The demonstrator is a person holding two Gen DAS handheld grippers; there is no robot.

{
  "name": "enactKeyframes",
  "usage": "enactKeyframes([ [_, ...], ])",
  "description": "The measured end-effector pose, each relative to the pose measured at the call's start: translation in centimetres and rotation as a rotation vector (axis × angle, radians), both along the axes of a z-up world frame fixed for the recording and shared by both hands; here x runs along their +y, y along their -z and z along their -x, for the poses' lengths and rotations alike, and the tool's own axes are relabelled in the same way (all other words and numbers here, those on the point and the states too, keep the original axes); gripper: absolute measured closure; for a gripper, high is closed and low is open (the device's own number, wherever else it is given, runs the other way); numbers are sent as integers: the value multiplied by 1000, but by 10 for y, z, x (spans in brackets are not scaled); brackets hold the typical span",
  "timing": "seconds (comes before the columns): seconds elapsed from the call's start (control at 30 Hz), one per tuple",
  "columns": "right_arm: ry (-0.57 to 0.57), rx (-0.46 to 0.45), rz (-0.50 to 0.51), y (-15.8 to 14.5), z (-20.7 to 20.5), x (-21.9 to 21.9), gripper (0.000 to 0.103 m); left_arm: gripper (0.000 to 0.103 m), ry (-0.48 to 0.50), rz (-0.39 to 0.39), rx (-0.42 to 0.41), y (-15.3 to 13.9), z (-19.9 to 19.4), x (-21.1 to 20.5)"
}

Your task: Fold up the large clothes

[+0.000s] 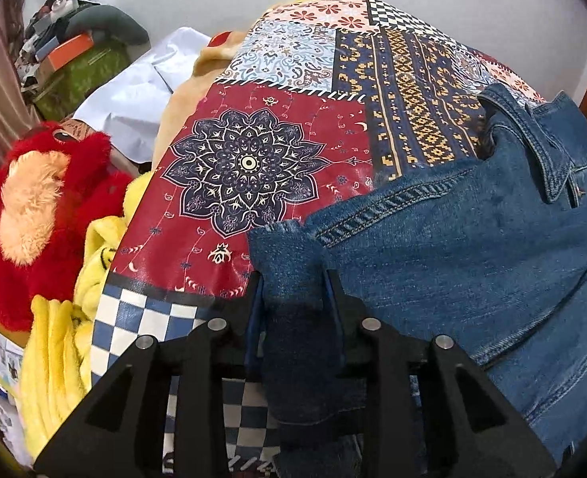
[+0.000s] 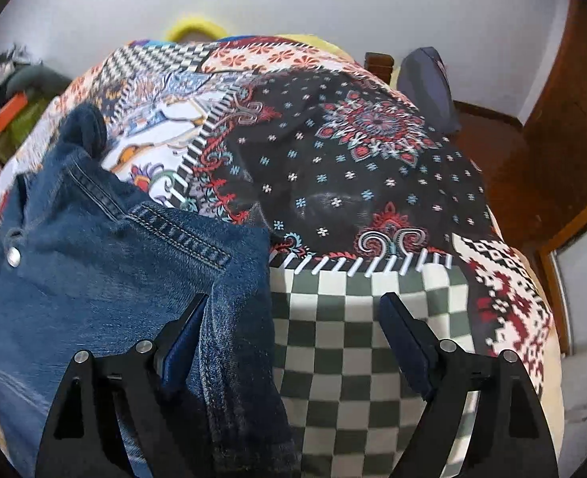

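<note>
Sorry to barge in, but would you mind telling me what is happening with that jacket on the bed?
A person with a hand-held gripper in each hand is folding a denim jacket on a patchwork cover. The left hand-held gripper is shut on a jacket edge. The right hand-held gripper is open, one finger over the denim, the other above the checkered patch. The jacket lies rumpled, not yet folded. Plush toys sit beside the cover.

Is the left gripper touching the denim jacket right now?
Touching. The left wrist view shows the left gripper shut on a fold of the denim jacket.
</note>
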State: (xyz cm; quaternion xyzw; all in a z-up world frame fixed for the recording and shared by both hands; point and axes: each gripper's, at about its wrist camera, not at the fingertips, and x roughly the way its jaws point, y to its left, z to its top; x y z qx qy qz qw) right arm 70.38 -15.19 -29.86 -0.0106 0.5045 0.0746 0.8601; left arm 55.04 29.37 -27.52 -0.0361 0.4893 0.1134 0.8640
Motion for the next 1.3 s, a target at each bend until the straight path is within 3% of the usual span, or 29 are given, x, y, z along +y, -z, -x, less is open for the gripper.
enactKeyframes([
  [0.17, -7, -65, -8, -44, 26, -1, 20, 73, 8, -27, -8, -22, 13, -6],
  [0.33, -58, -163, -17, -104, 69, 1, 20, 72, 23, -18, -67, -66, 42, -17],
  [0.53, -126, -262, -73, -166, 132, 5, 20, 53, 67, -46, -178, -127, 93, -43],
  [0.7, -176, -311, -89, -195, 188, 7, 19, 45, 114, -38, -247, -163, 144, -67],
  [0.97, -233, -307, -65, -195, 278, 5, 19, 11, 150, -45, -297, -177, 226, -93],
  [1.13, -236, -268, -26, -171, 321, -3, 19, 9, 131, 2, -247, -156, 263, -94],
  [1.3, -200, -215, 10, -138, 356, -21, 19, 8, 55, 103, -165, -118, 294, -83],
])
